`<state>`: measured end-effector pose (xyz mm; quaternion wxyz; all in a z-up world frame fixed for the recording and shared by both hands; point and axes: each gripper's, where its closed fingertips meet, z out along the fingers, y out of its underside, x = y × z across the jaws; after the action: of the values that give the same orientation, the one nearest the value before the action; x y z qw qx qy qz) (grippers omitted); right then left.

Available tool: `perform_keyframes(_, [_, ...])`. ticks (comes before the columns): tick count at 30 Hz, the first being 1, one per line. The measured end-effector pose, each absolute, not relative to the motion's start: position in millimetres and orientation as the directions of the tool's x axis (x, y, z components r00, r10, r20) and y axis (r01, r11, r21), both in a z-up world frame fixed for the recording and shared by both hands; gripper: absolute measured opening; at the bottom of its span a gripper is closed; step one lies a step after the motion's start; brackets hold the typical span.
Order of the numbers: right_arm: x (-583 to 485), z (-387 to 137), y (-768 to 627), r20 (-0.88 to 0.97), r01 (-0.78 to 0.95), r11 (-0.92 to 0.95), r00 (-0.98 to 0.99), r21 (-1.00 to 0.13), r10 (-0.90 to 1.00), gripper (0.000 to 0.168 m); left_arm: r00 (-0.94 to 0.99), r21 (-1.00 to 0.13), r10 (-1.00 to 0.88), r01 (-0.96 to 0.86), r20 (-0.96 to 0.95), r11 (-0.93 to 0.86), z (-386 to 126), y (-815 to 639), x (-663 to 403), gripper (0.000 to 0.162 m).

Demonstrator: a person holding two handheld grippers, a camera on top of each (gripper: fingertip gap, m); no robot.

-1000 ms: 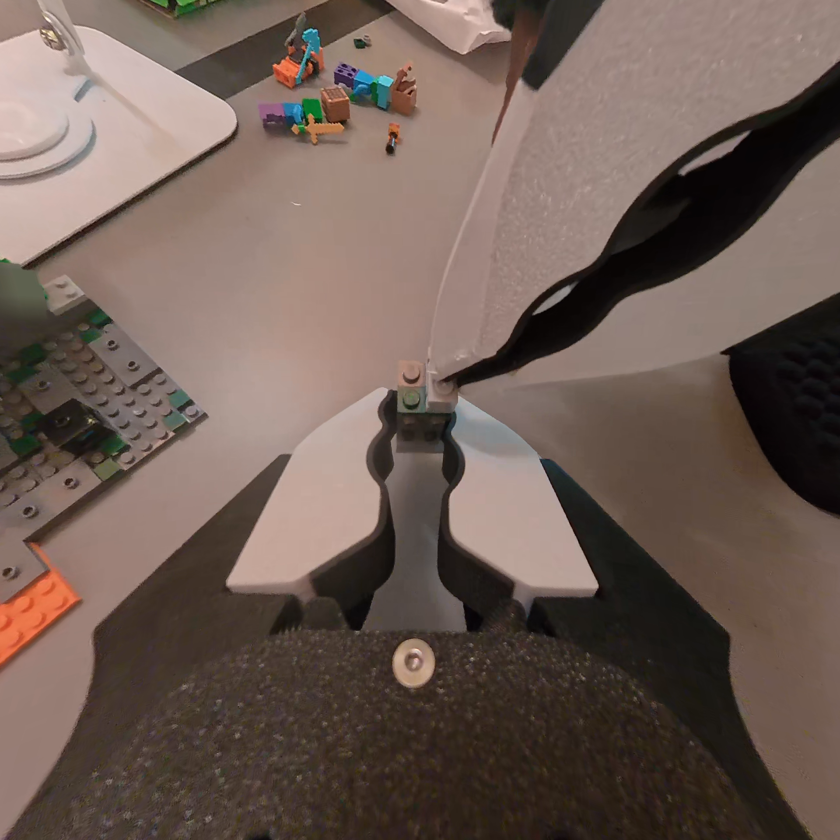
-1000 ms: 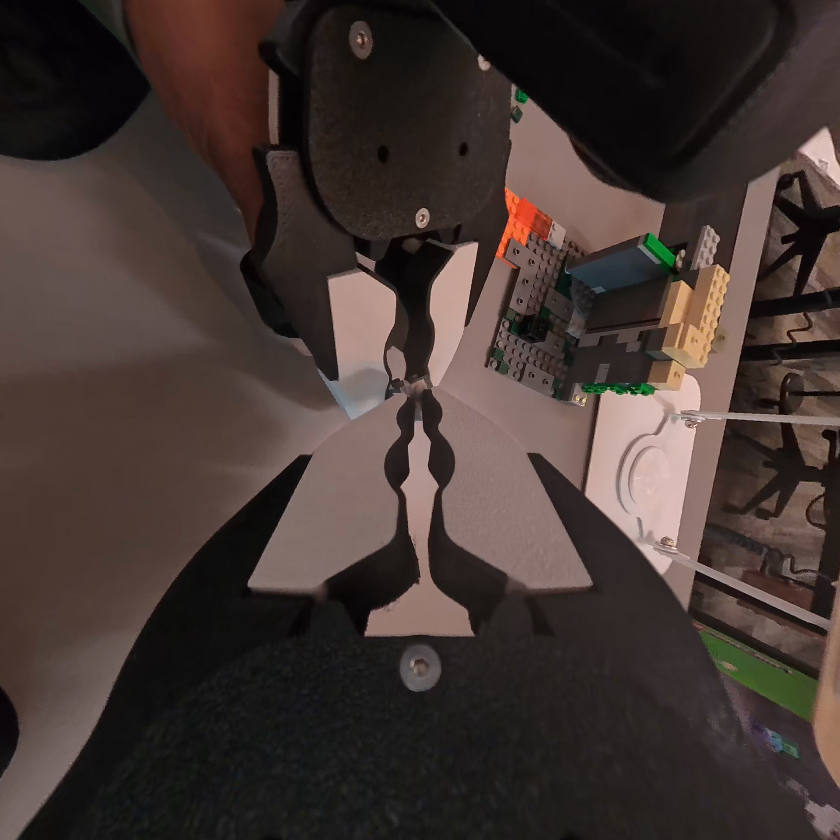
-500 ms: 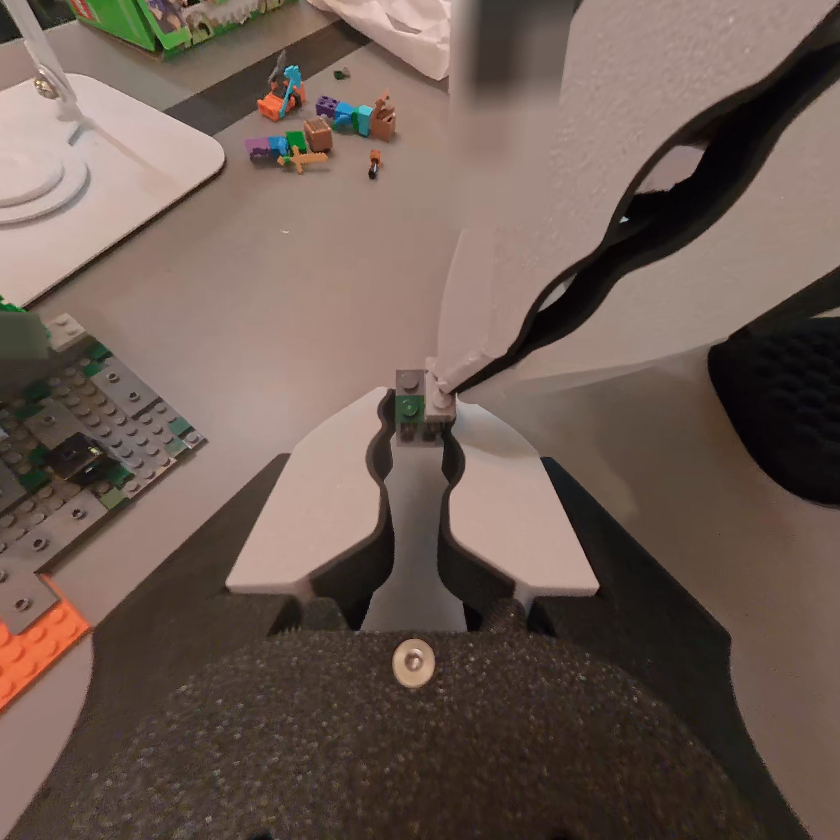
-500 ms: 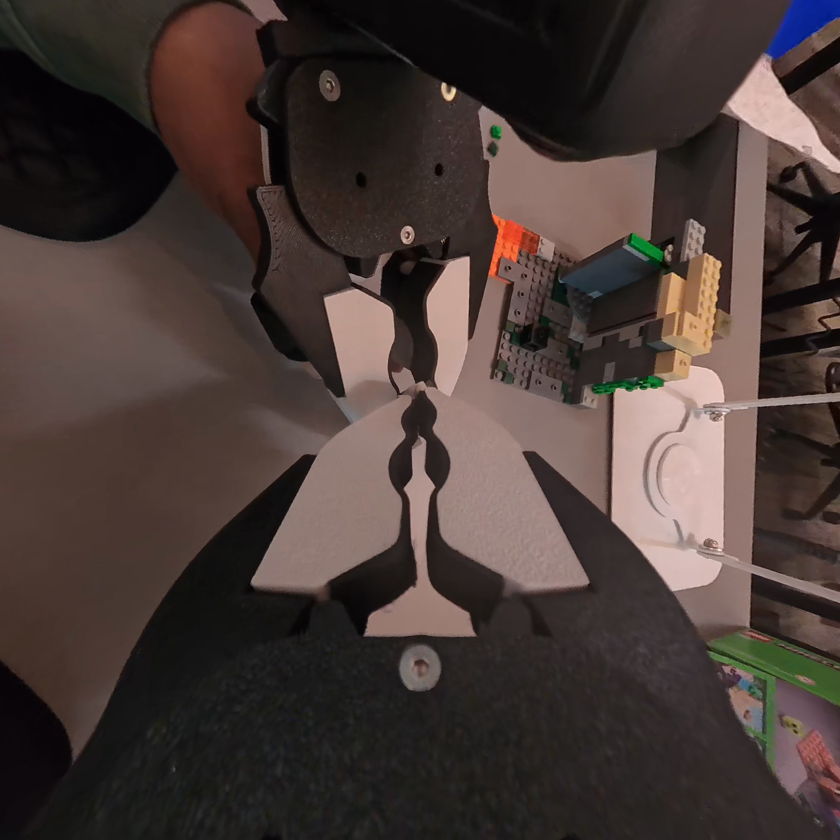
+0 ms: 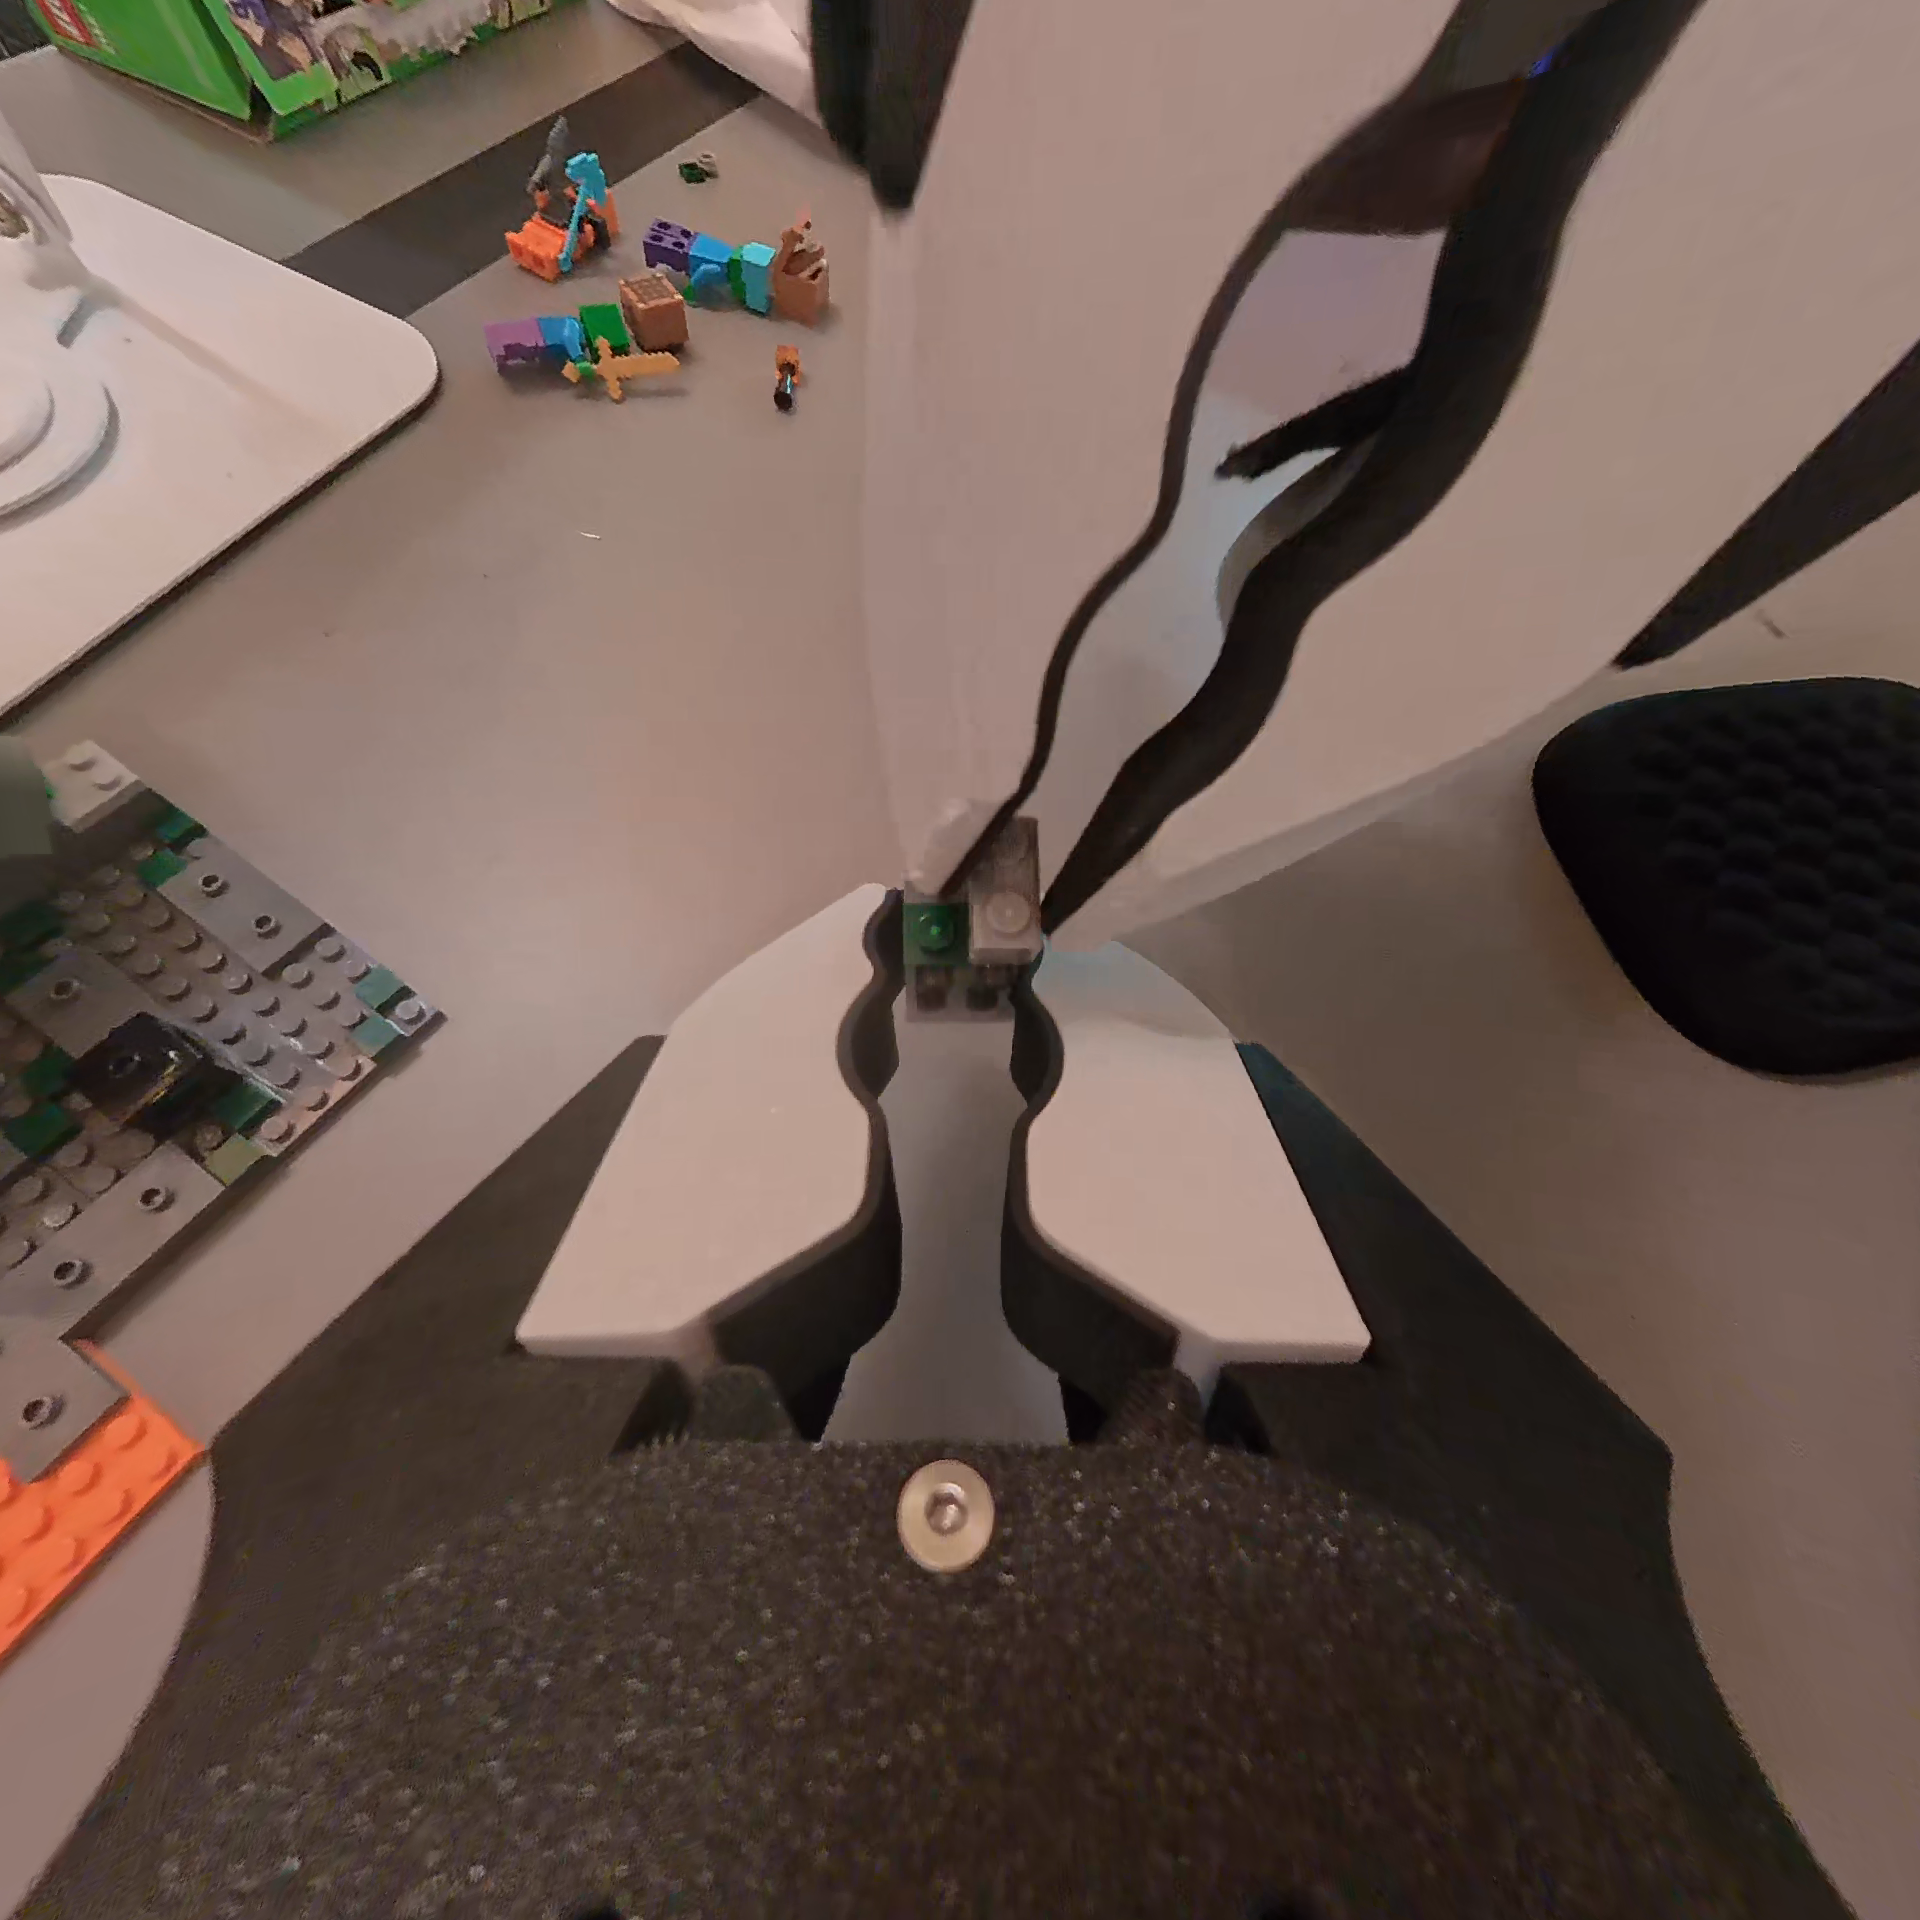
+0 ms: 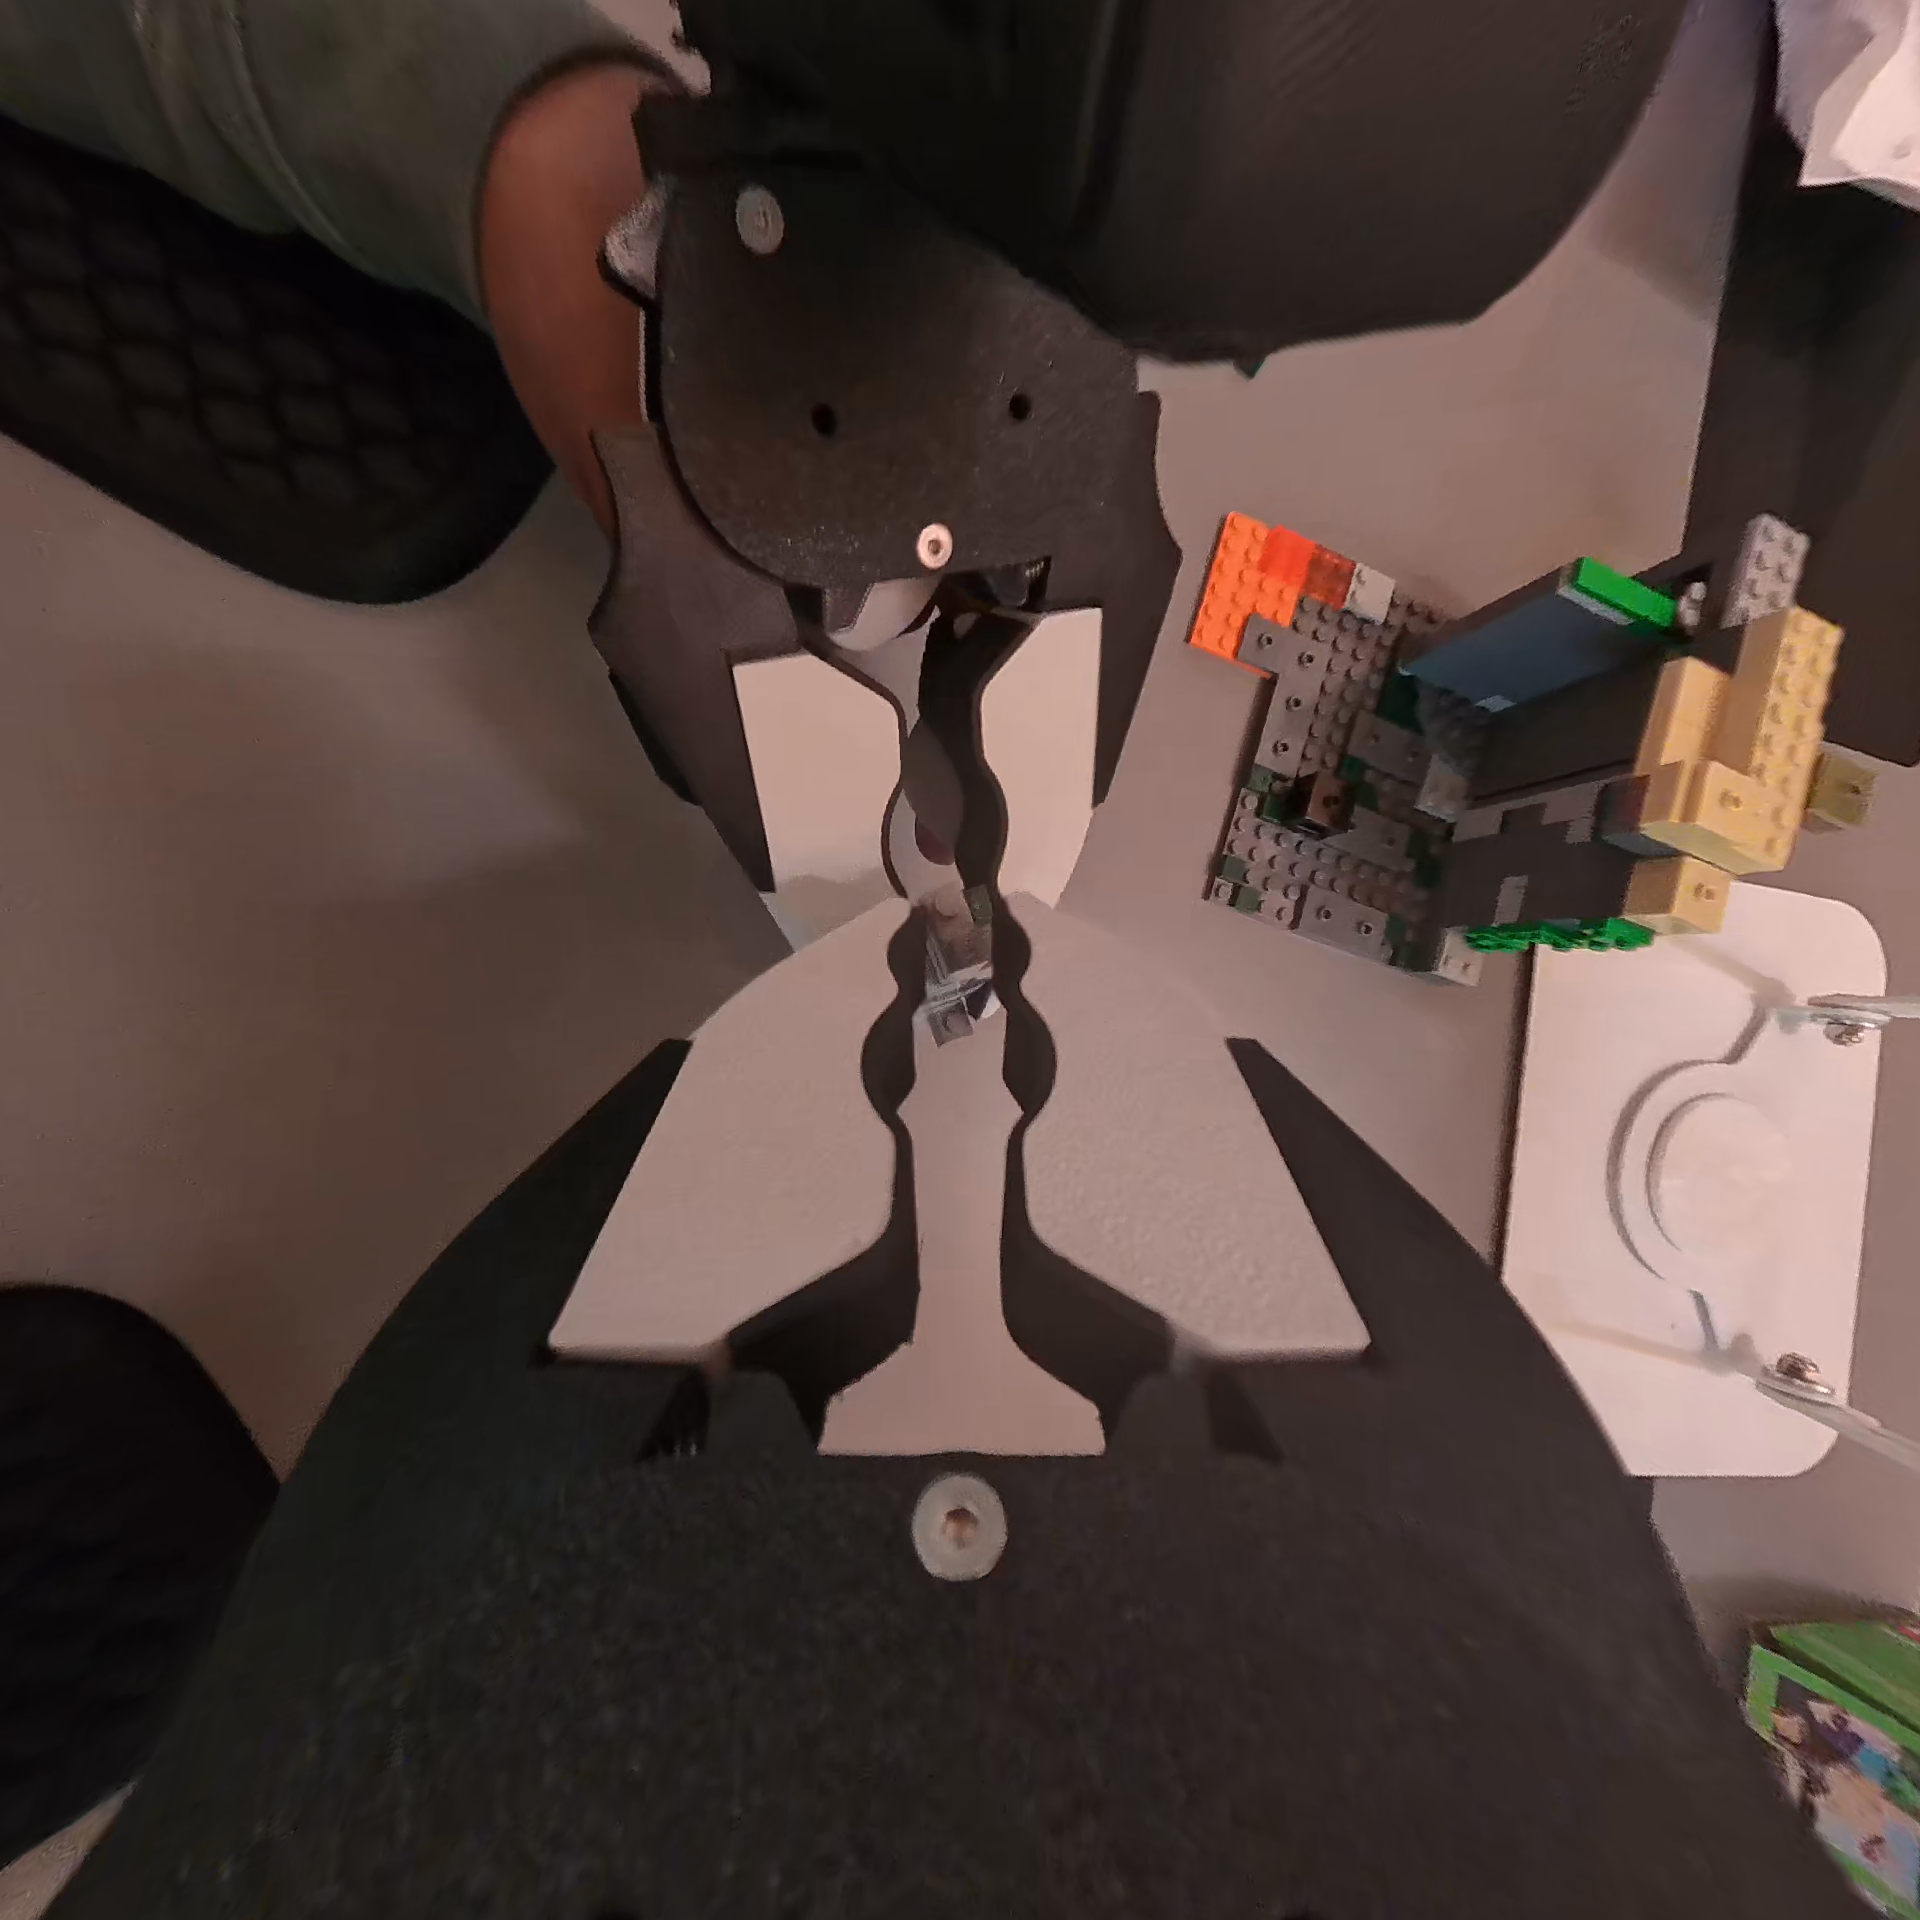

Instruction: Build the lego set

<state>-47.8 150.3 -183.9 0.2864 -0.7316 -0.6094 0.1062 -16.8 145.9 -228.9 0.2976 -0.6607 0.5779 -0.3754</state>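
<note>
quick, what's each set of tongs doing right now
left tongs: shut on the small grey and green brick stack.
right tongs: open, tips straddling the same stack.

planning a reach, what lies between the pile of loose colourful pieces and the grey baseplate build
Bare grey table between the loose pieces and the baseplate build, seen in the left wrist view.

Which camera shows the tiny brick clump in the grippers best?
The left wrist view: the brick clump sits sharp between the left gripper tips, green and grey studs showing. The right wrist view shows it blurred, studs unclear, with the right gripper around it.
</note>
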Motion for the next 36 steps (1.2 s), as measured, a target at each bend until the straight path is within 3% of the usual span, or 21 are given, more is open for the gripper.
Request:
perform_keyframes(1, [-49, -186, 150, 0.186, 0.83, -0.098, 0.236, -0.55, 0.954, 0.01, 0.052, -0.825, -0.989, -0.546, 0.141, -0.147, -229, 147, -18, 0.018])
perform_keyframes(16, [-46, -203, 138, 0.093, 0.797, -0.14, 0.238, -0.588, 0.967, 0.008, 0.03, -0.756, -1.0, -0.654, 0.008, -0.026, -245, 141, -21, 0.017])
perform_keyframes(27, [-42, -212, 126, 0.126, 0.845, -0.102, 0.196, -0.525, 0.972, 0.008, -0.035, -0.73, -0.999, -0.683, 0.032, 0.001, -254, 126, -19, 0.017])
perform_keyframes(31, [-46, -189, 126, 0.023, 0.733, -0.215, 0.3, -0.646, 0.954, 0.008, -0.099, -0.801, -0.974, -0.588, 0.205, -0.109, -231, 116, -17, 0.018])
perform_keyframes(34, [-45, -163, 132, -0.163, 0.534, -0.372, 0.398, -0.759, 0.903, 0.025, -0.121, -0.809, -0.956, -0.567, 0.268, -0.155, -226, 113, -19, 0.018])
perform_keyframes(36, [-40, -152, 136, -0.235, 0.438, -0.425, 0.425, -0.792, 0.874, 0.026, -0.137, -0.807, -0.937, -0.557, 0.32, -0.195, -225, 111, -20, 0.018])
